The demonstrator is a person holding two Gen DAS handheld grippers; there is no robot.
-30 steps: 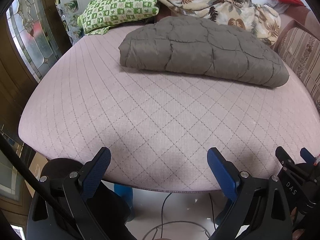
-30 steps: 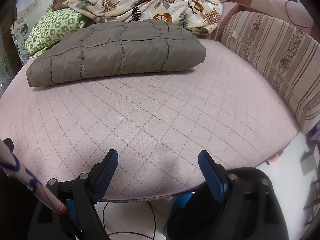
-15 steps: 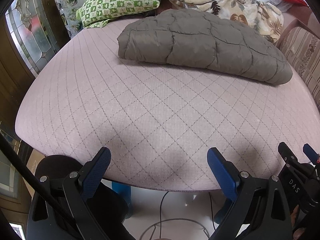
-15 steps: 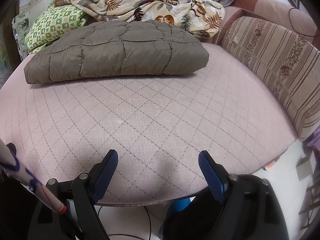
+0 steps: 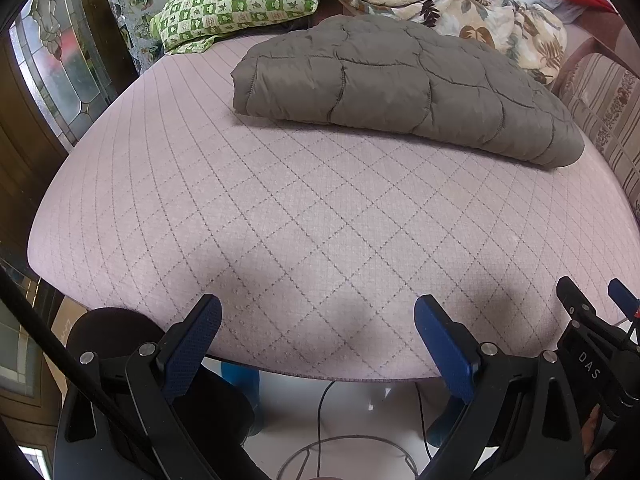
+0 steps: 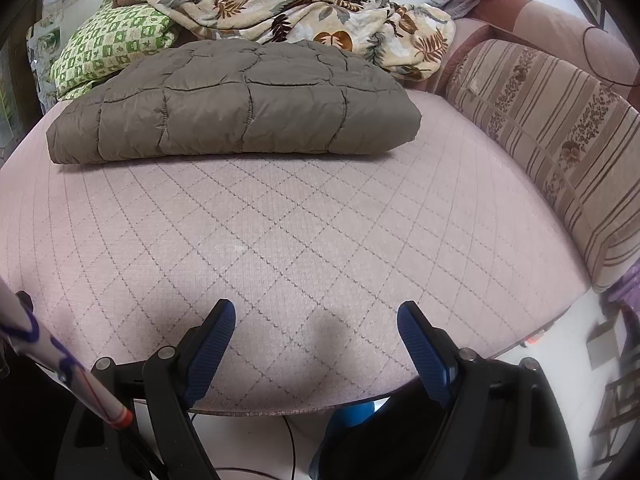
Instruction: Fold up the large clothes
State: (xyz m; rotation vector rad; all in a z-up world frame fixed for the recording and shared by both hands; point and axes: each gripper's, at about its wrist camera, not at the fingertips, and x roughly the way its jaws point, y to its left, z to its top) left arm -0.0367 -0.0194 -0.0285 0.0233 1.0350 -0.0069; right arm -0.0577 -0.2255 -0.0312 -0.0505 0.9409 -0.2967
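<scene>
The brown puffy jacket (image 6: 236, 110) lies folded on the pink bed (image 6: 320, 240) at 12 o'clock — the right tool (image 6: 316, 316) gapes wide, empty.

We can read only one text: the white letters "DAS", printed on the black body of the right gripper (image 5: 592, 344), which shows at the right edge of the left wrist view. The letters run slanted along that black part. In the right wrist view a white stick (image 6: 60, 364) at the lower left bears purple and red marks, but we cannot read them as letters. The green checked pillow (image 5: 236, 4) carries small printed figures in its squares; we make out no words there.
</scene>
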